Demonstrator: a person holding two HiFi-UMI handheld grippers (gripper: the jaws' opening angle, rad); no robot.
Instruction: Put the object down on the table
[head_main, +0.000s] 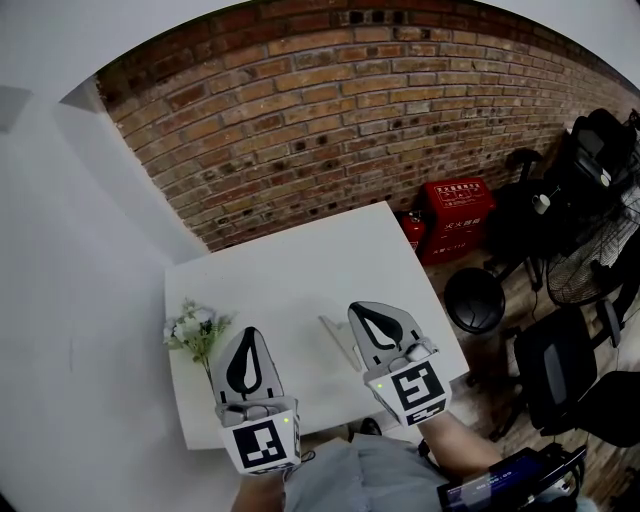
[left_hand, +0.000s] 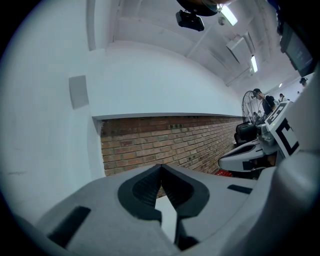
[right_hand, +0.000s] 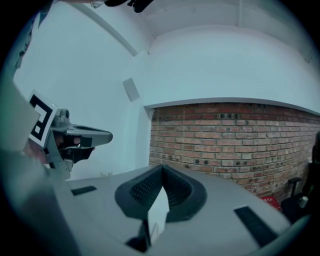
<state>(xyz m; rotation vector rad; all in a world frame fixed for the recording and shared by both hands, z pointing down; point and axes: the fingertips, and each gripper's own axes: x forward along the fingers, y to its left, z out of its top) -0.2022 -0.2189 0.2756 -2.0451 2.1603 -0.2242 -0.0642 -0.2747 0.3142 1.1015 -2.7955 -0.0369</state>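
Over the near part of a white table (head_main: 300, 260) I hold both grippers level, side by side. My left gripper (head_main: 250, 335) (left_hand: 161, 166) is shut, its dark pads meeting at the tip with nothing between them. My right gripper (head_main: 365, 312) (right_hand: 162, 167) is also shut and holds nothing at its tip. A small white folded object (head_main: 338, 340) rests on the table just left of and partly under the right gripper. It shows through the gap behind the closed pads as a white object (right_hand: 159, 215) in the right gripper view.
A small bunch of white flowers (head_main: 195, 328) lies at the table's left edge. A brick wall (head_main: 330, 110) runs behind the table. A red box (head_main: 456, 215), a black bin (head_main: 473, 298), office chairs (head_main: 560, 365) and a fan (head_main: 590, 260) stand to the right.
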